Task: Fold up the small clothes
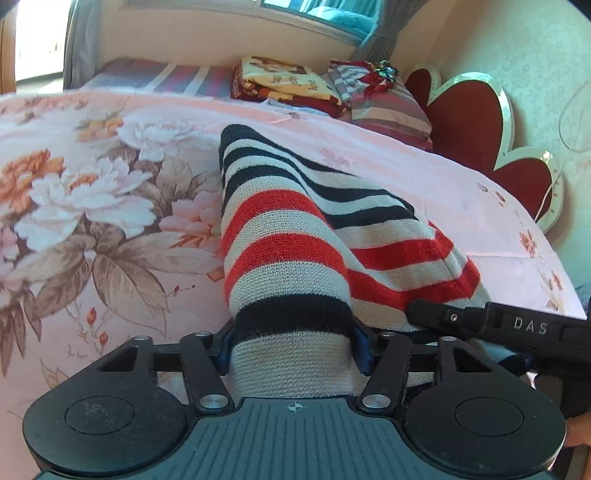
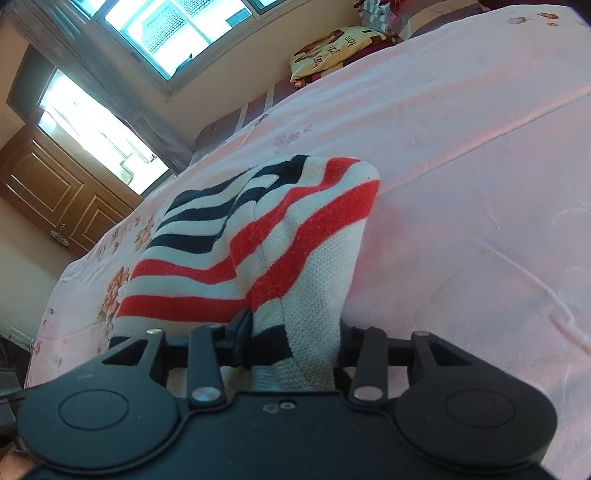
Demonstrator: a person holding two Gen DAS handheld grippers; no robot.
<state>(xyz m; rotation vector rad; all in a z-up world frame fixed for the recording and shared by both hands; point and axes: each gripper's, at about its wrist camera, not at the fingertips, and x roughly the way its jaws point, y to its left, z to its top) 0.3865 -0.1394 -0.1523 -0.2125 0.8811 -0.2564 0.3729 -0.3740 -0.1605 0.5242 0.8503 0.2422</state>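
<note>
A knitted garment [image 1: 295, 229] with red, white and navy stripes lies bunched on the pink floral bedsheet [image 1: 110, 221]. Its near end fills the gap of my left gripper [image 1: 293, 347], and both blue pads [image 1: 360, 347] press on the knit. In the right wrist view the same garment [image 2: 280, 236] rises as a fold from my right gripper [image 2: 291, 343], whose black fingers [image 2: 240, 332] pinch its white and navy edge. One finger of the right gripper [image 1: 461, 317] reaches in from the right in the left wrist view, on the garment's red and white part.
Folded blankets and striped pillows [image 1: 288, 85] are stacked at the head of the bed. A red heart-shaped headboard [image 1: 469, 122] stands at the right against the wall. A window [image 2: 173, 33] and a wooden cabinet [image 2: 55, 192] lie beyond the bed.
</note>
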